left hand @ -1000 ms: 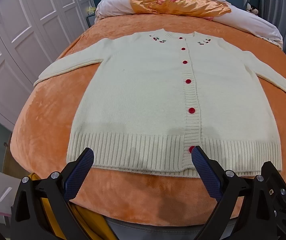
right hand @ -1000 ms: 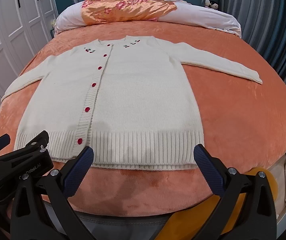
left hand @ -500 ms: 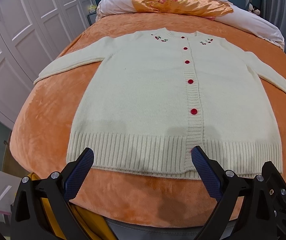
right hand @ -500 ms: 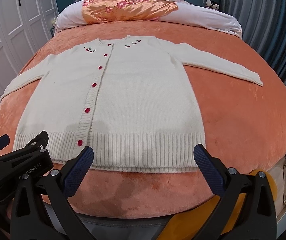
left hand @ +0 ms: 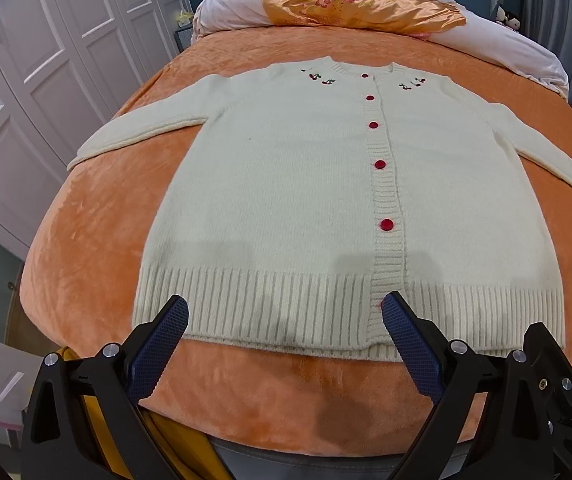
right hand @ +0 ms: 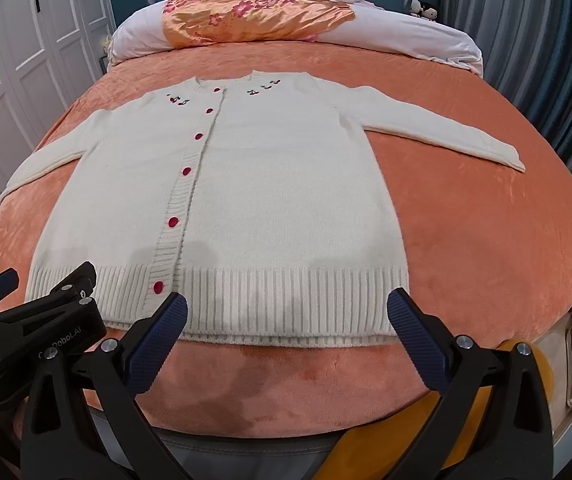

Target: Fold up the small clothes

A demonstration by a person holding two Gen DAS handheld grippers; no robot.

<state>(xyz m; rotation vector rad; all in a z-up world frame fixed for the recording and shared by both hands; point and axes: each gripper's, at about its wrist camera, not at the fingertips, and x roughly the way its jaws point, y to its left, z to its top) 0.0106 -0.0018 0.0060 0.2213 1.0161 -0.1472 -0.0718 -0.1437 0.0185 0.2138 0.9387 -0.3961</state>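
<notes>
One cream cardigan (left hand: 326, 200) lies flat and buttoned on the orange blanket (left hand: 93, 240), hem along the bed's near edge, collar toward the far end, both sleeves spread outward. Red buttons (left hand: 386, 224) run down its placket. Left gripper (left hand: 284, 322) hovers at the hem, jaws wide apart, holding nothing. Right gripper (right hand: 287, 318) likewise: wide open, empty, at the hem. Floral pillow (right hand: 253, 12) at the far edge.
</notes>
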